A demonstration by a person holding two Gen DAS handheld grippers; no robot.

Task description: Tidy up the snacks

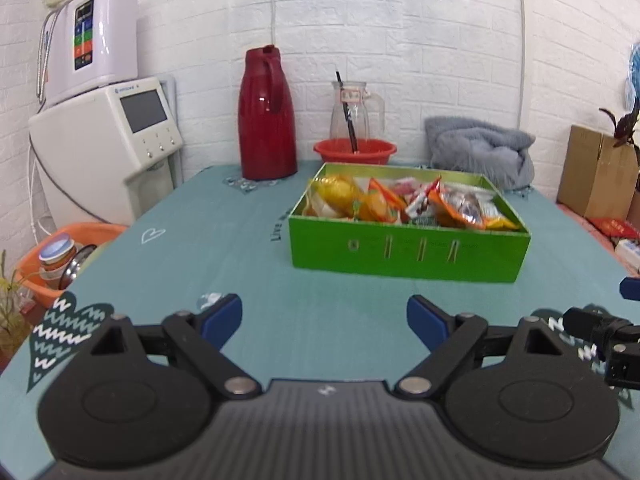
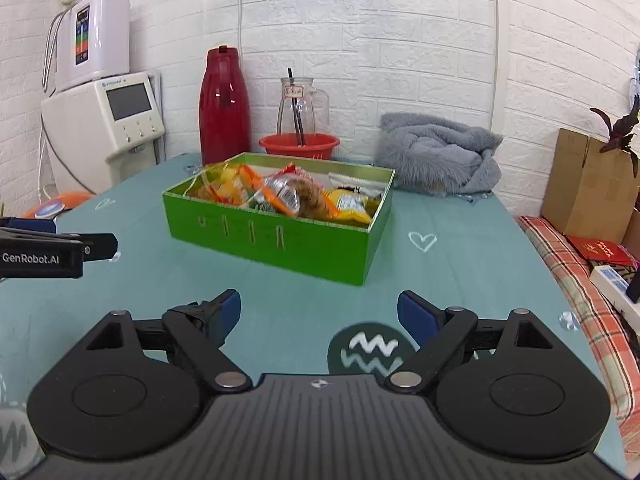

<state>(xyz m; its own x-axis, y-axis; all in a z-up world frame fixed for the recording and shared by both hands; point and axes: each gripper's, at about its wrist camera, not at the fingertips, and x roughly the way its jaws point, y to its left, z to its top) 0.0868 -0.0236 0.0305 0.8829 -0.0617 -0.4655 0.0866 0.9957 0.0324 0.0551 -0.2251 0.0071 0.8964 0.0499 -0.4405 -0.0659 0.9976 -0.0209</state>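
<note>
I see the green box [image 1: 408,254] of snack packets [image 1: 400,204] toward the counter's [image 1: 224,248] far edge, well ahead of both grippers. My left gripper [image 1: 324,318] stands wide with nothing between its blue pads; my right gripper [image 2: 319,312] is wide and empty too. The packets are blurred and piled over each other, so I can't read labels or count them. A red thermos [image 1: 266,116], a glass pitcher [image 1: 356,110] in a red basin [image 1: 354,151] and a grey fleece [image 1: 480,150] line the far edge. The right gripper is cut off at the left view's edge.
</note>
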